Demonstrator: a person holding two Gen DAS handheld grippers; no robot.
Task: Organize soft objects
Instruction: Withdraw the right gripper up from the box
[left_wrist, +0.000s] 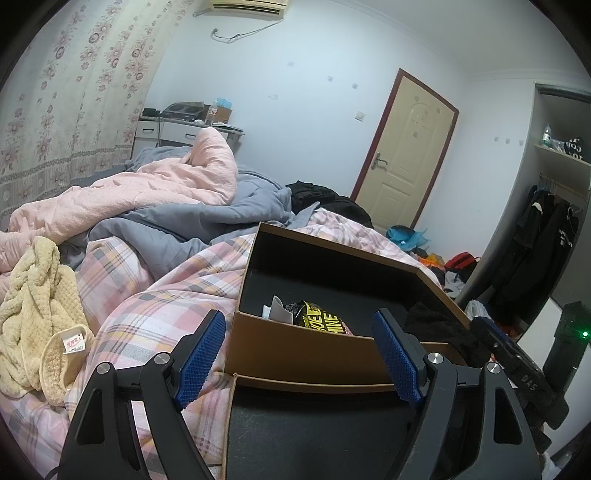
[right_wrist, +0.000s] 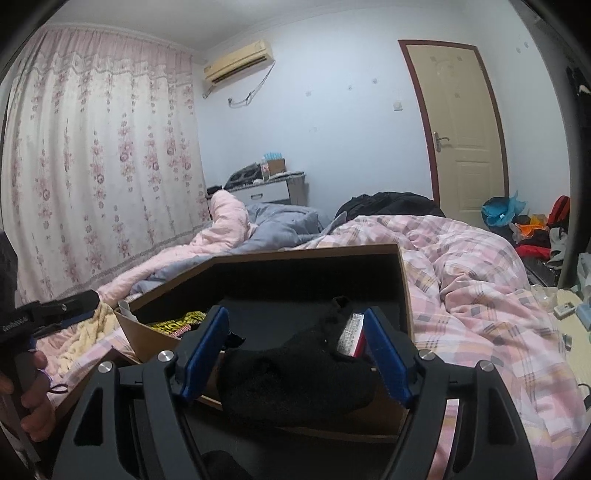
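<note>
- Surface: bed covered by a pink plaid quilt, rumpled; a grey duvet and a fluffy pink blanket are piled toward the upper left in the left wrist view.
- Room: floral pink curtain at left, cream wall air conditioner at top, beige door with dark red frame at right, white bedside drawer unit with clutter on top, mid-frame.
- Brown cardboard box with black lining sits open on the quilt, centre of both views; lid flap stands up behind it.
- Left gripper wide open, blue pads either side of the box's near wall, nothing between them but that wall, not pressing.
- Right gripper jaws spread wide; black fuzzy sock lies between the pads over the box's near edge. Pads look clear of it.
- Inside box: a black-and-yellow printed packet, lettering partly readable as "...INE"; white paper piece beside it.
- Cream waffle-knit towel lies on the quilt at lower left of the left wrist view, with a white tag bearing red characters, too small to read.
- Open room: bare quilt right of the box in the right wrist view; floor at far right is strewn with coloured clothes and bags.
- A hand grips the other tool's handle at lower left of the right wrist view.
</note>
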